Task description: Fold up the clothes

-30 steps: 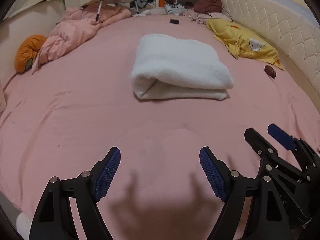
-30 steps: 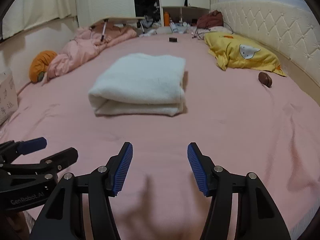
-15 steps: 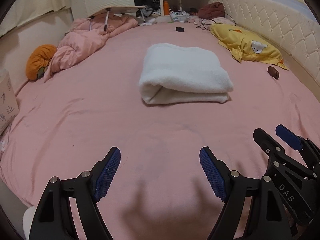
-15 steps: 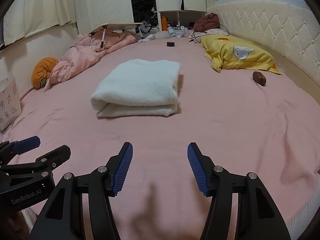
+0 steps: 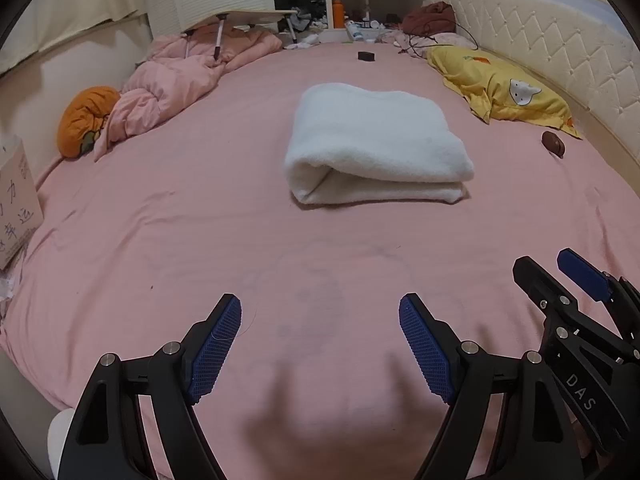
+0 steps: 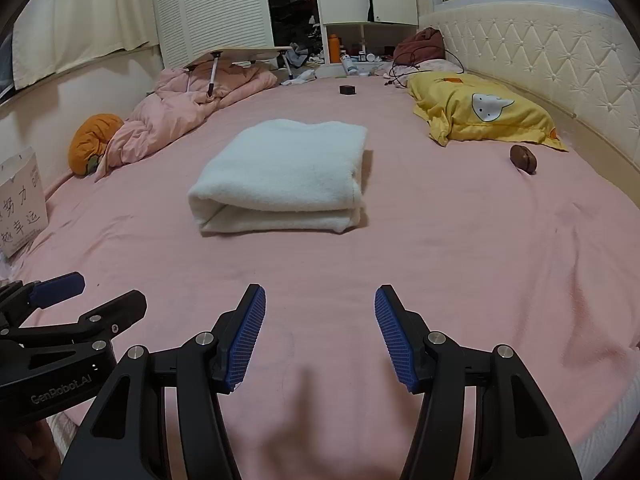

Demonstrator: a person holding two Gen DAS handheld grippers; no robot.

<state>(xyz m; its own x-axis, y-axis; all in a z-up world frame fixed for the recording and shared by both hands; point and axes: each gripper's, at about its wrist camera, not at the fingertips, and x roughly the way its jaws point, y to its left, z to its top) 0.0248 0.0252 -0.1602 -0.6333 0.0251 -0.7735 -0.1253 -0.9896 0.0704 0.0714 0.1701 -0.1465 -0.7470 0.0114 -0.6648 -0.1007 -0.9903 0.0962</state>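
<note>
A white fleece garment (image 5: 372, 148) lies folded into a thick rectangle in the middle of the pink bed (image 5: 160, 240); it also shows in the right wrist view (image 6: 284, 176). My left gripper (image 5: 320, 344) is open and empty, low over the bed's near edge, well short of the garment. My right gripper (image 6: 320, 336) is open and empty beside it, also back from the garment. Each gripper shows at the edge of the other's view: the right one (image 5: 560, 284) and the left one (image 6: 96, 296).
A yellow pillow (image 6: 476, 116) and a small brown object (image 6: 523, 159) lie at the right by the quilted headboard (image 6: 560, 72). A pink duvet (image 6: 180, 120), an orange cushion (image 6: 90, 144) and a folding table (image 6: 240, 54) are at the left. A small black box (image 6: 347, 89) lies at the far end.
Both grippers have drawn back and risen away from the folded garment, which now looks smaller and farther. Both stay open.
</note>
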